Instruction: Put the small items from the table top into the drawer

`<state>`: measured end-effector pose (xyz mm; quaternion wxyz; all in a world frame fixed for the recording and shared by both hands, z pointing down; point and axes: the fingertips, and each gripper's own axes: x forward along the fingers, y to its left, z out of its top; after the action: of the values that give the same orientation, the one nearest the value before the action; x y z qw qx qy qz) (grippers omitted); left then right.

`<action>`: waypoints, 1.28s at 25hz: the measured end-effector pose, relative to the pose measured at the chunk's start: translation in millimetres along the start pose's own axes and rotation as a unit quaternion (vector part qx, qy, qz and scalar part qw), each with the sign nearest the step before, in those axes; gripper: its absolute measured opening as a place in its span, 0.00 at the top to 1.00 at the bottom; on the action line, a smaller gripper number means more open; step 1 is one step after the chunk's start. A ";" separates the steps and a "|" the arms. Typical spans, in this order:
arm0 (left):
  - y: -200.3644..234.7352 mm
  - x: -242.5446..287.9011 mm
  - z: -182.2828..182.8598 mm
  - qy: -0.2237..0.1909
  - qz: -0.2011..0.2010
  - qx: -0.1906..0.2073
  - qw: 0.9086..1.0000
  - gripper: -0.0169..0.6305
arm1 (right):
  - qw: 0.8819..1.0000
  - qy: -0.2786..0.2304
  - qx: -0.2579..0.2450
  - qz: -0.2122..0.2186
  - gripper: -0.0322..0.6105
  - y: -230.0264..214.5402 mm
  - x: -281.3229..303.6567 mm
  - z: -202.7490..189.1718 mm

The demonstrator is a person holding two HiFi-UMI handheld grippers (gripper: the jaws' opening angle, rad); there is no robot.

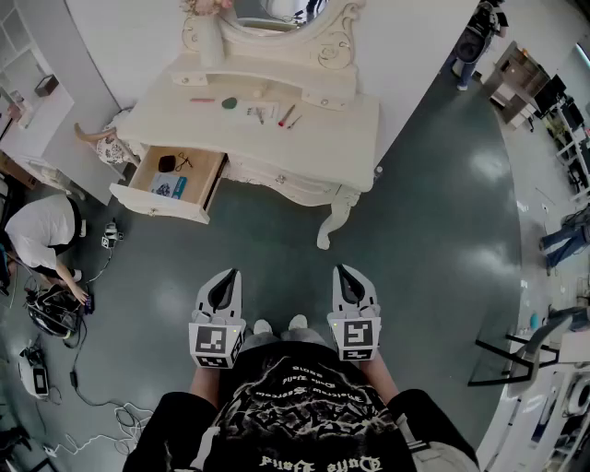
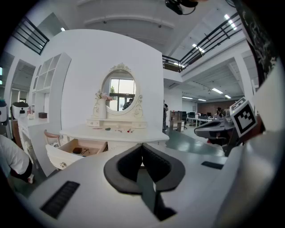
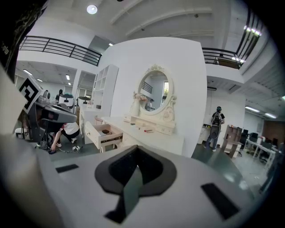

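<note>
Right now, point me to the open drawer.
Head view, upper left: the open drawer sticks out at the left end of the dressing table.

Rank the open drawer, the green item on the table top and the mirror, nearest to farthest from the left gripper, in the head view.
1. The open drawer, ahead and to the left of the left gripper.
2. The green item, farther ahead on the table top.
3. The mirror, at the table's back.

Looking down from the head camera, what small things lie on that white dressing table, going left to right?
Pink stick → green round piece → small dark bits → red pen.
</note>
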<state>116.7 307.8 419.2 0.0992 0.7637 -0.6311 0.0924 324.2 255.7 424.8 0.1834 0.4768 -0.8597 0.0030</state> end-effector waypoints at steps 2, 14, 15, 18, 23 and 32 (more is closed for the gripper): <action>0.9 0.6 1.6 -0.003 -0.002 -0.001 1.000 0.95 | 1.000 -0.001 0.000 -0.005 0.94 -0.7 -0.4 1.2; 7.4 -1.0 8.3 -0.015 0.016 0.006 1.000 0.95 | 0.999 -0.030 -0.023 -0.002 0.94 -12.5 0.9 9.1; 7.3 -0.2 9.6 -0.016 0.017 0.008 1.000 0.95 | 0.999 -0.030 -0.029 0.001 0.94 -13.2 1.0 9.1; 5.3 3.5 12.0 -0.017 0.018 0.011 1.000 0.95 | 0.999 -0.027 -0.033 0.005 0.94 -15.2 0.6 6.2; -6.7 15.4 16.0 -0.017 0.014 0.016 1.000 0.95 | 0.999 -0.032 -0.028 0.007 0.94 -26.1 1.6 4.3; -33.5 34.5 20.7 -0.018 0.024 0.031 0.999 0.95 | 0.999 -0.044 -0.017 0.013 0.94 -60.8 3.8 -2.1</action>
<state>156.3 275.8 407.2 0.0619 0.7527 -0.6478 0.0999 372.9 219.9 417.6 0.1535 0.4620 -0.8730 -0.0300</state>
